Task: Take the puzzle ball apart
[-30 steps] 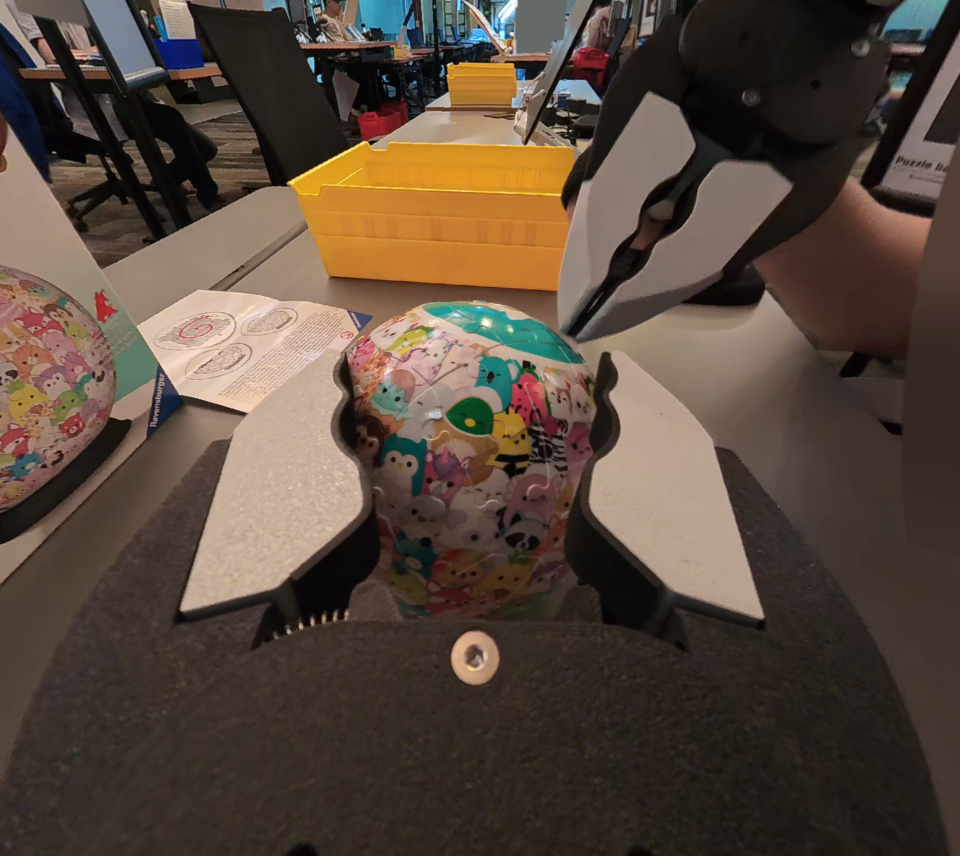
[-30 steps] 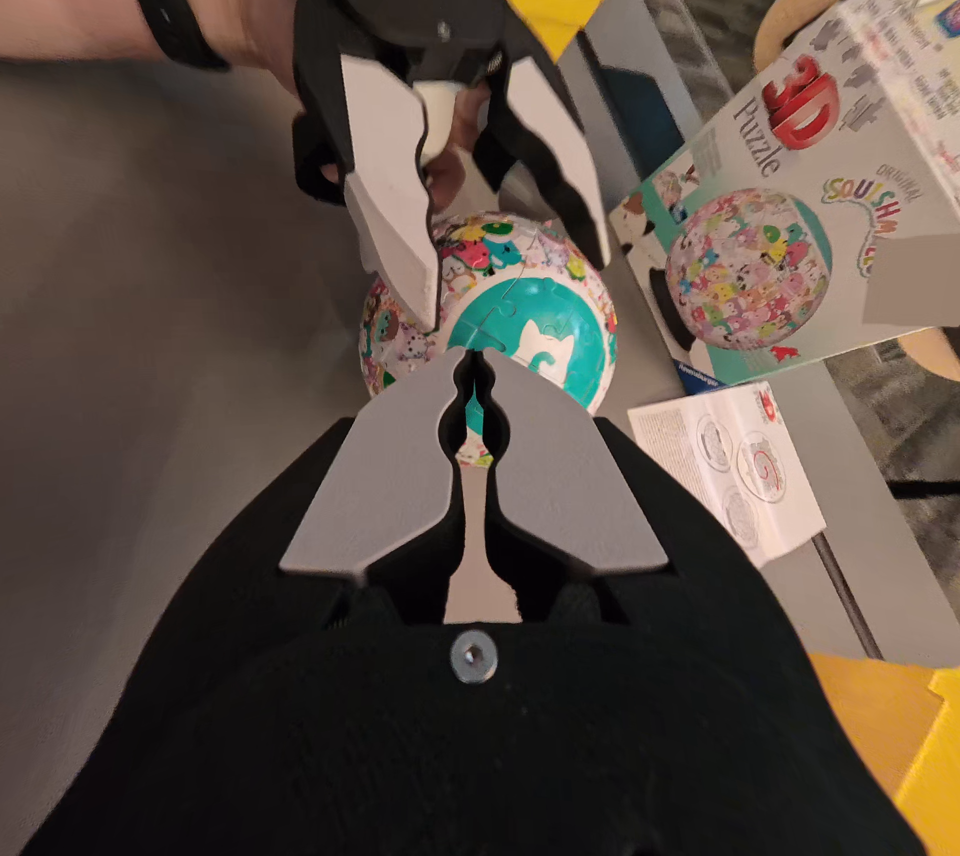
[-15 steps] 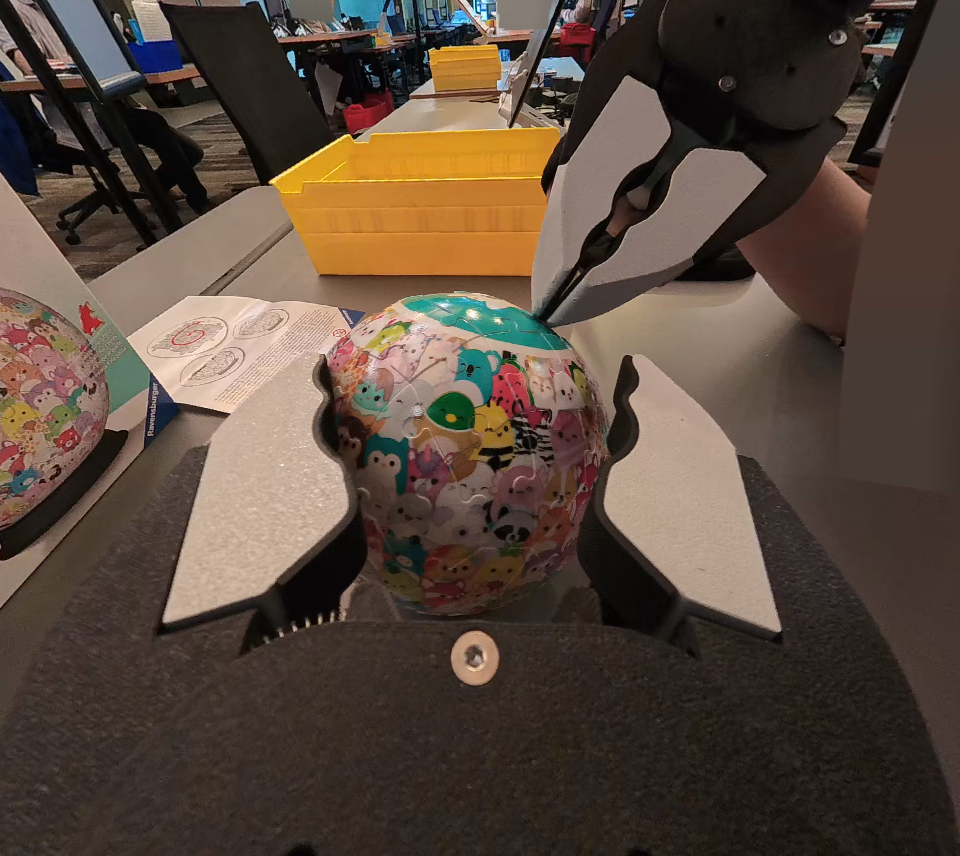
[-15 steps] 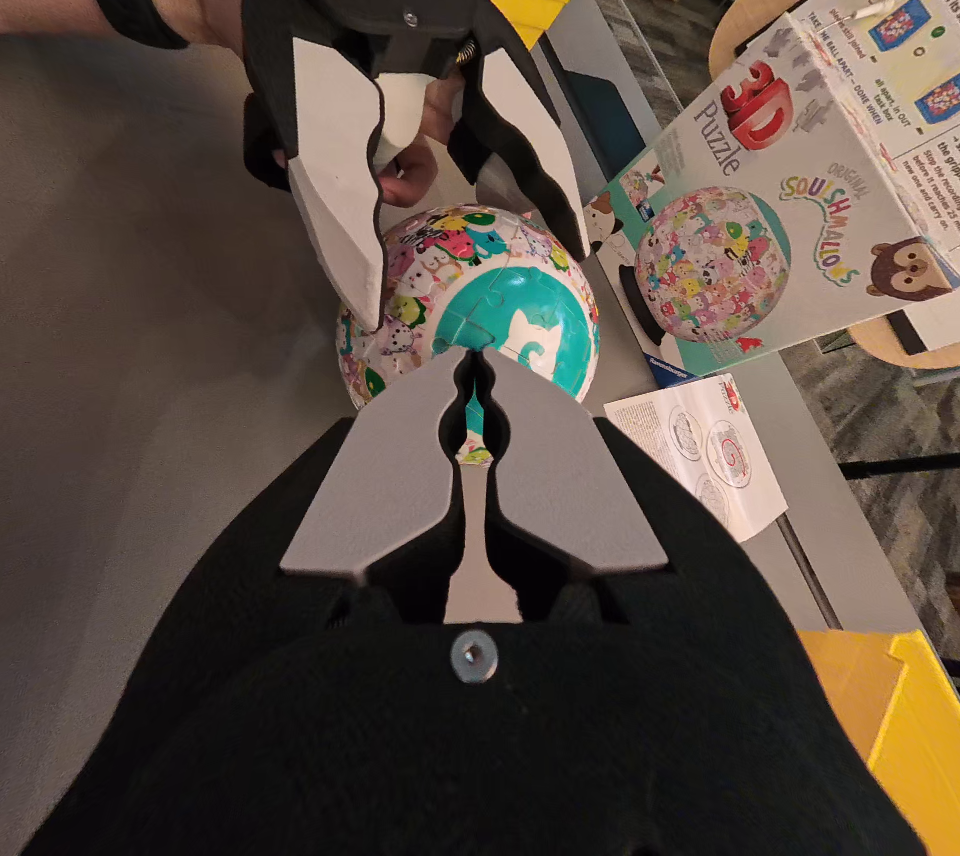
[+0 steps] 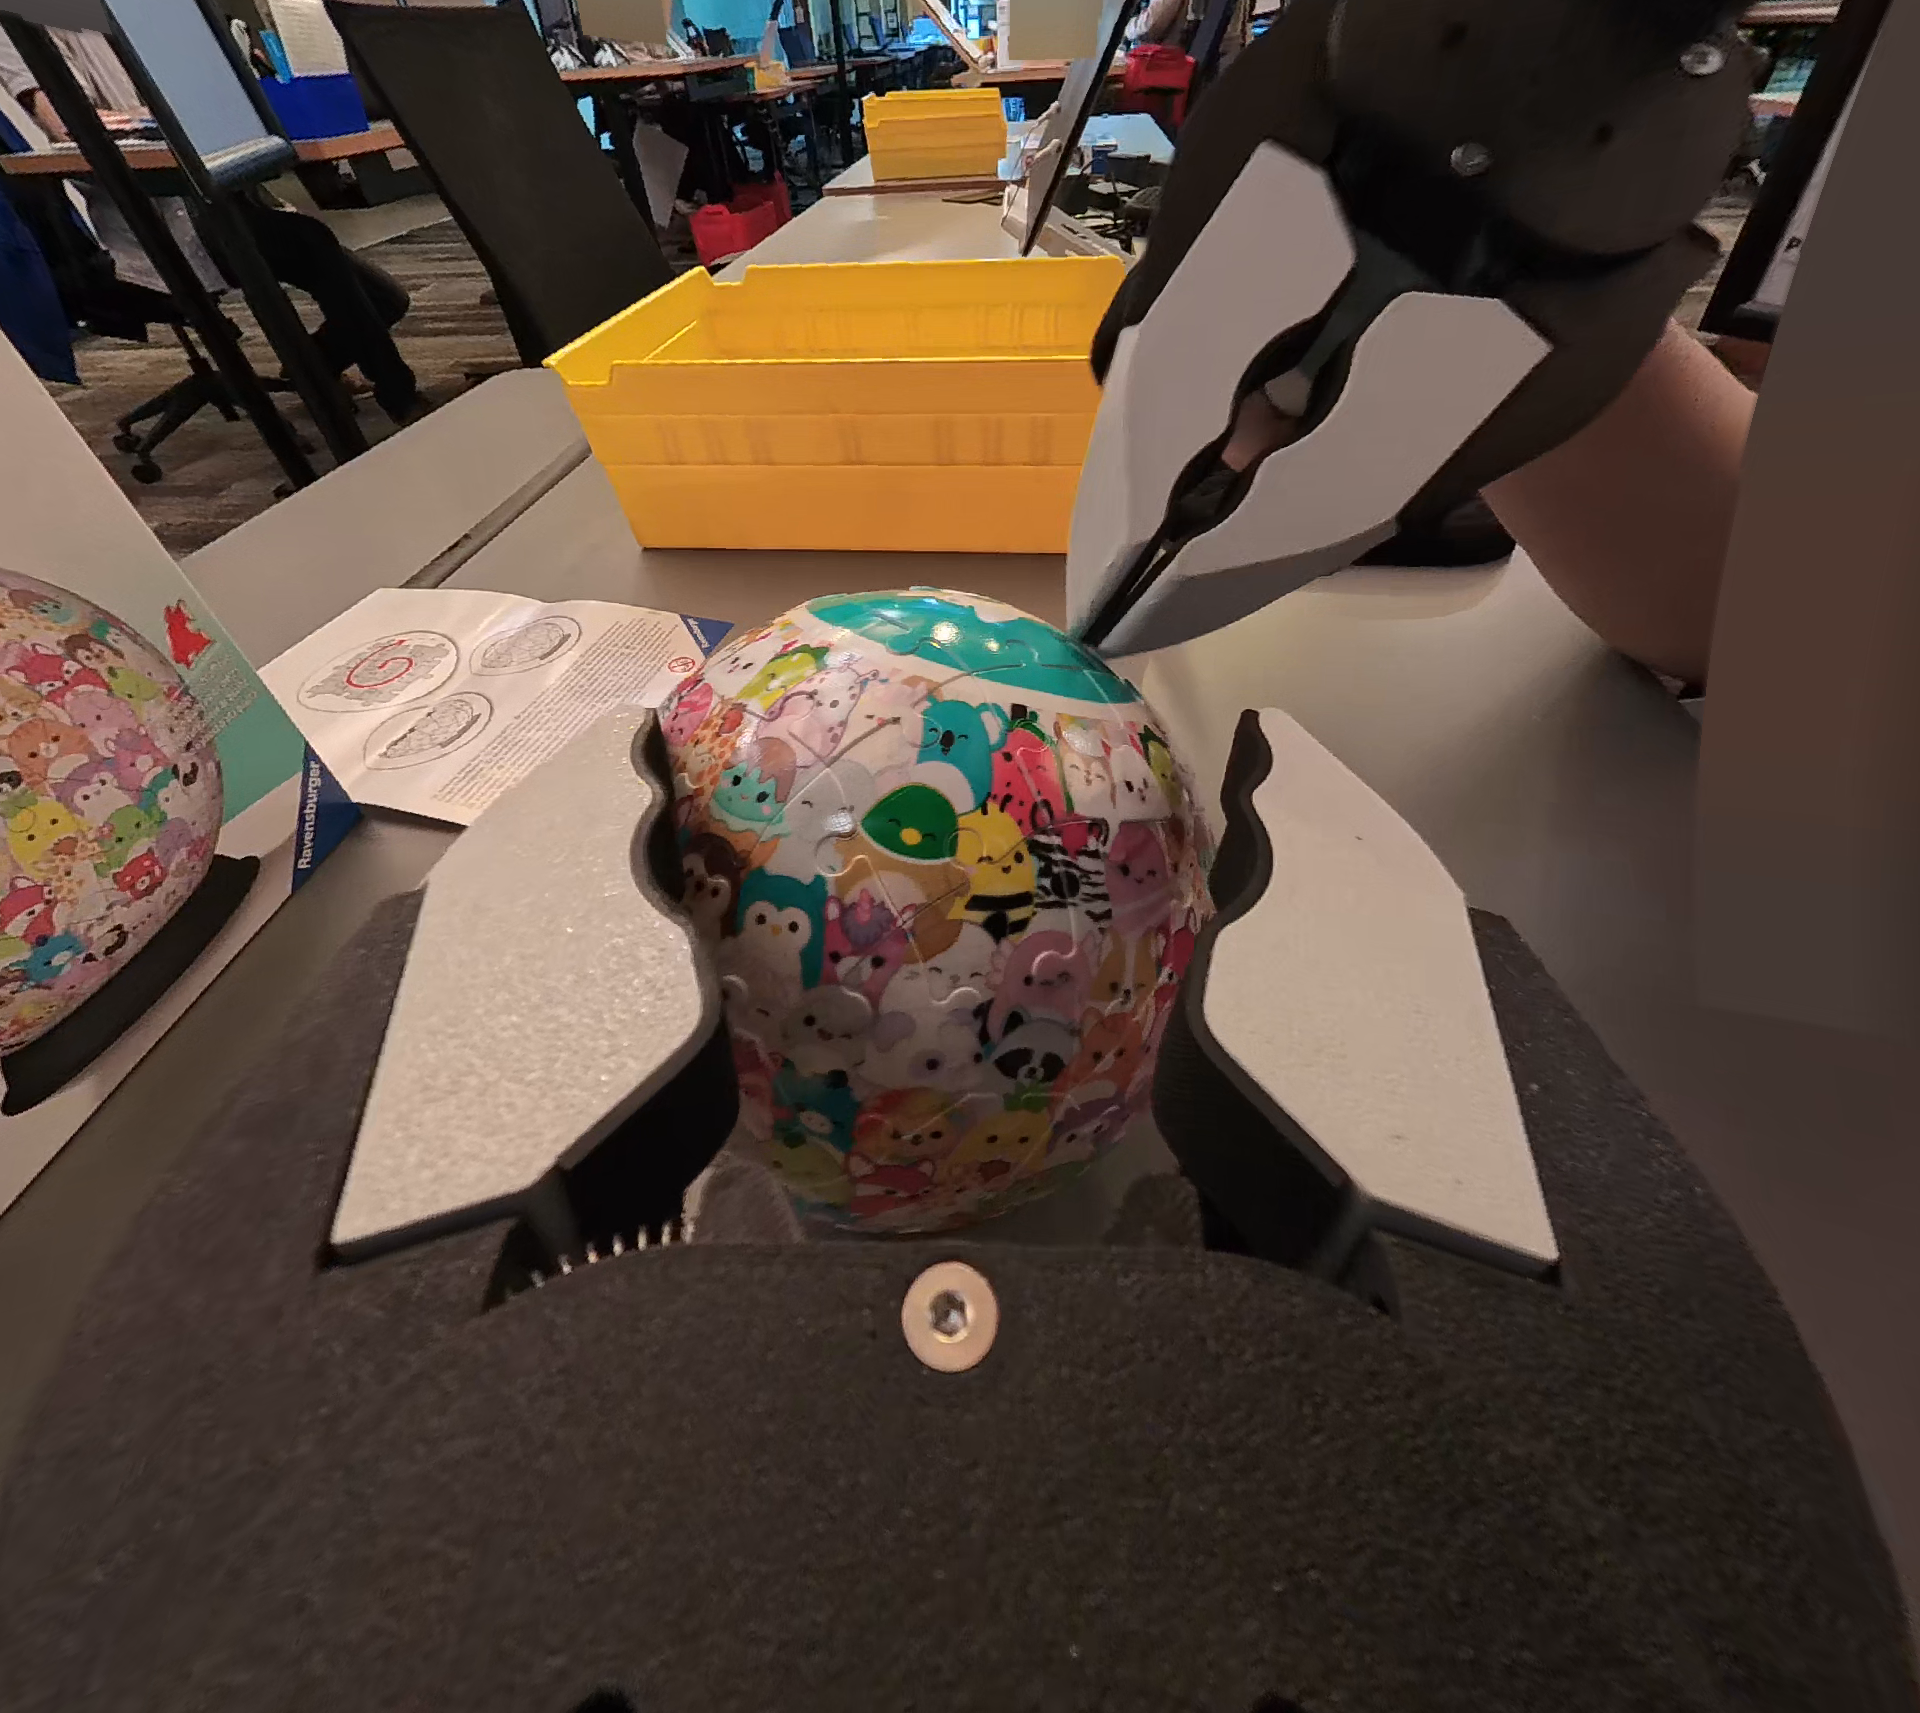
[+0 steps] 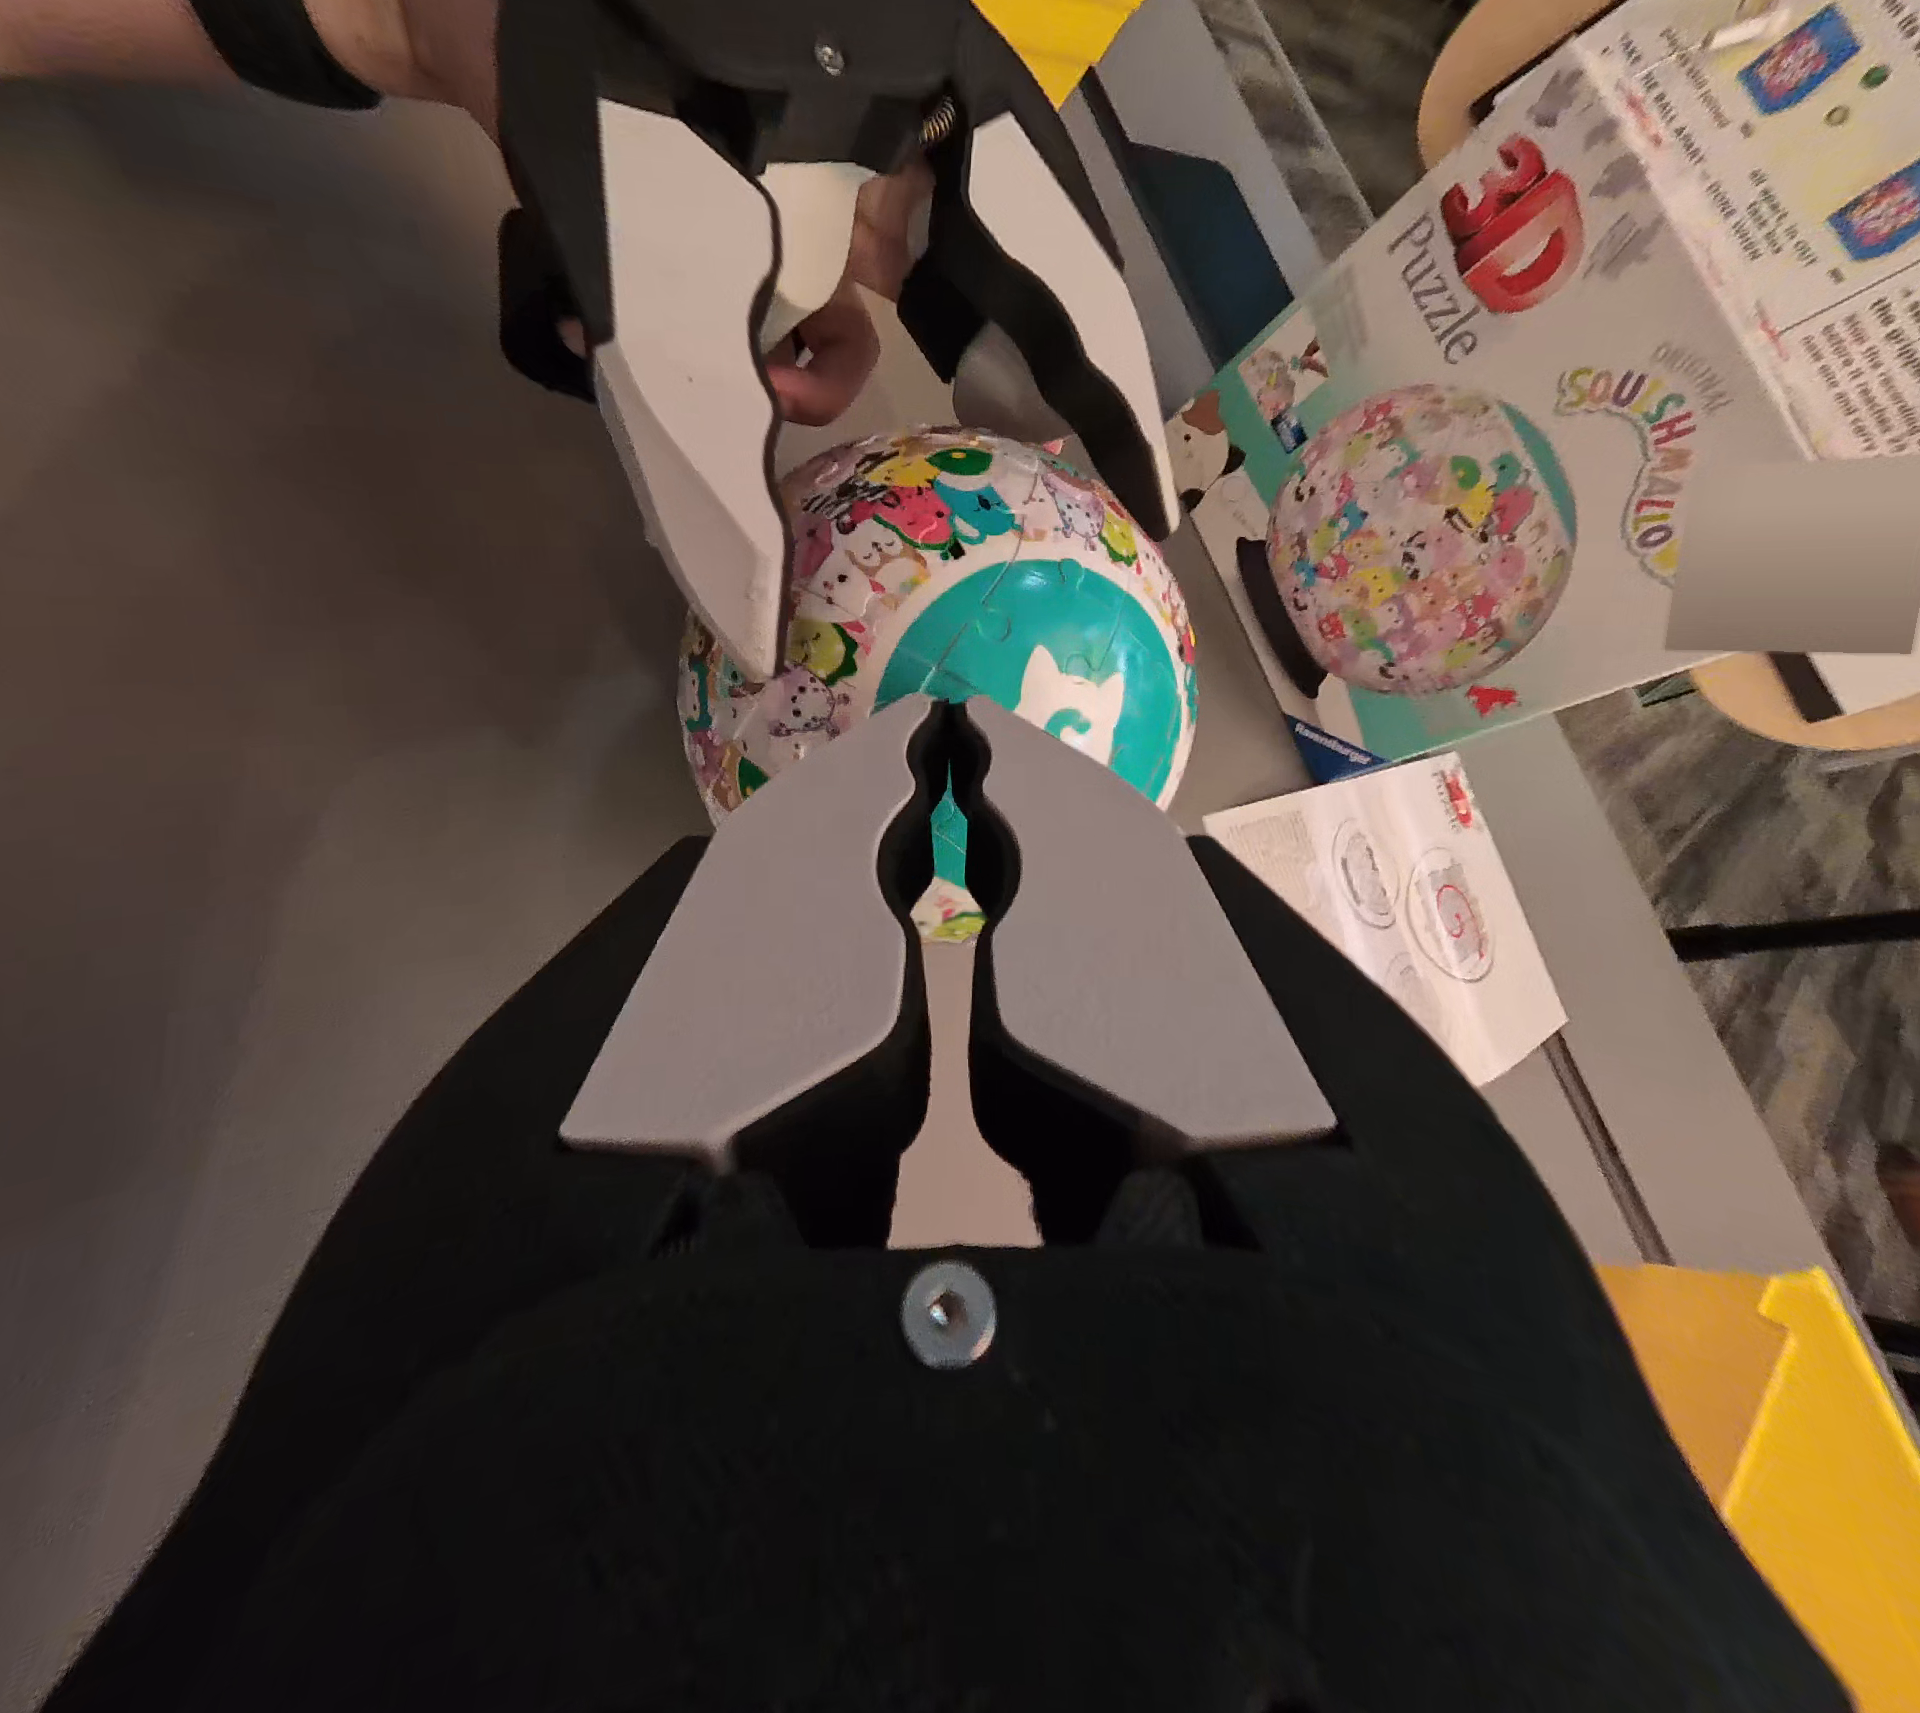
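The puzzle ball point(image 5: 935, 915) is covered in colourful cartoon animals and has a teal cap on top. It rests on the grey table point(image 5: 1403, 728). My left gripper point(image 5: 945, 718) is shut on the ball, one finger on each side. My right gripper point(image 5: 1091, 635) comes down from the upper right. Its jaws are shut and its tips touch the right edge of the teal cap. In the right wrist view the right gripper point(image 6: 951, 707) points at the teal cap of the ball point(image 6: 1039, 645), and the left gripper point(image 6: 961, 588) clamps it from the far side.
A stack of yellow bins point(image 5: 852, 416) stands just behind the ball. The puzzle box point(image 5: 104, 832) and a paper instruction leaflet point(image 5: 488, 697) lie to the left. Another yellow bin point(image 6: 1818, 1455) is at the right wrist view's lower right corner. A person's forearm point(image 5: 1621, 562) is at the right.
The right gripper came down and slightly left until its shut tips met the teal cap. The left gripper has kept its hold on the ball.
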### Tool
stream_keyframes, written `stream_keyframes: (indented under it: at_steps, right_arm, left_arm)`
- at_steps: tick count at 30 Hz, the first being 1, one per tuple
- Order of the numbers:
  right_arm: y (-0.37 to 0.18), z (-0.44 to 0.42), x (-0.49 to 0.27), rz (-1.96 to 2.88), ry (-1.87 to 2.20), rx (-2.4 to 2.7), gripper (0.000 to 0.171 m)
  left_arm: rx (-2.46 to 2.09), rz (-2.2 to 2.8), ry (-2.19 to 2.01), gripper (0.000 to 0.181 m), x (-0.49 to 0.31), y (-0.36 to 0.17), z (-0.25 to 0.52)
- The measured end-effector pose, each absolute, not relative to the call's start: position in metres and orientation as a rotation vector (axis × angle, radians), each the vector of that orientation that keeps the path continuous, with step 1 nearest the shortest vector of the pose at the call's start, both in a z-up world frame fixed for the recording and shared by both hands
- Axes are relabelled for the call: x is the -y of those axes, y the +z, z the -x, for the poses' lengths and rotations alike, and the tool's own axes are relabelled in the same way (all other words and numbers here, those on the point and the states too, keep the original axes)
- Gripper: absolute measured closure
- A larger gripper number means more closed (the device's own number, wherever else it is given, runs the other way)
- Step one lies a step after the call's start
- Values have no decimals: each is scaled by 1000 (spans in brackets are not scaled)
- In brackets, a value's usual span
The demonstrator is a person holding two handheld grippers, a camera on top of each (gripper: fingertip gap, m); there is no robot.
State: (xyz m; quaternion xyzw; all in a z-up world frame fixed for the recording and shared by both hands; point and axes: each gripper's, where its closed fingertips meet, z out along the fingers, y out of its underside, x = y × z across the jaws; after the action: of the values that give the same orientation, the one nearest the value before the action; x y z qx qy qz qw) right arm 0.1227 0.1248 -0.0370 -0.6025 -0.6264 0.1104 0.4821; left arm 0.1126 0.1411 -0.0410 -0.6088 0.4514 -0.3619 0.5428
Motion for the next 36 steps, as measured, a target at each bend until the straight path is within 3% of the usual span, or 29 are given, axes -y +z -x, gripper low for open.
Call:
stream_keyframes:
  at_steps: [16, 17, 21, 28, 36]
  right_arm:
    - [-20, -147, -135, 1499, 446, 1143, 170]
    - [-18, -148, -136, 1491, 504, 1083, 157]
    - [-11, -153, -143, 1411, 635, 939, 140]
    - [-34, -135, -142, 1449, 617, 1001, 127]
    - [-28, -139, -141, 1432, 664, 969, 132]
  left_arm:
    - [-1097, 1452, -844, 83, -139, -42, -111]
    - [-1101, 1454, -841, 84, -139, -42, -110]
    - [-1090, 1451, -852, 85, -139, -41, -110]
    - [-1078, 1449, -864, 86, -140, -41, -110]
    - [-1081, 1450, -864, 85, -139, -41, -110]
